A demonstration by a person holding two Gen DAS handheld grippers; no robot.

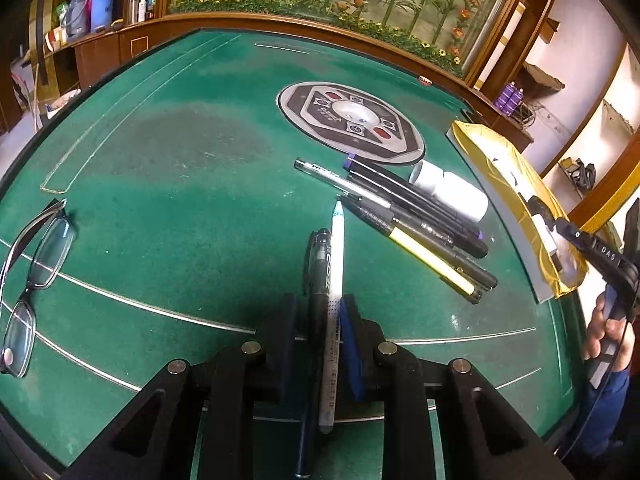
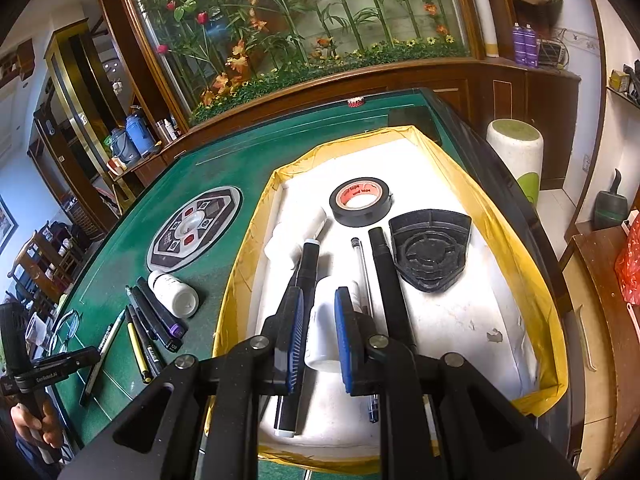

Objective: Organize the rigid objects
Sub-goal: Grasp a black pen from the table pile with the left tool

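Far left on the green surface (image 1: 180, 160) there's a pair of glasses (image 1: 32, 264) lying folded open, well apart from everything else. Those look fragile, so I'd grab the frame at the bridge or a temple, never the lenses.

Moving right, the left tongs (image 1: 320, 344) are clenched on two pens at once, a black pen (image 1: 318, 280) and a white pen (image 1: 335, 280), pinched about mid-barrel with their tips pointing away. Light, stiff and smooth, so two round barrels side by side could roll or slip against each other; that's my guess anyway.

Just right of that is a bunch of pens (image 1: 408, 220) lying in a loose row, with a white bottle (image 1: 452, 190) on its side touching the far end of the bunch. The round control panel (image 1: 352, 122) sits farther back.

Far right is the yellow-lined box (image 2: 520, 240), already holding a tape roll (image 2: 360, 202), a black plastic holder (image 2: 432, 252) and a few markers. The right tongs (image 2: 320, 340) hover over it around a white bottle (image 2: 324, 336), but the pads look apart from it, so I'd call them released. It's light and rigid; grip it across the body.
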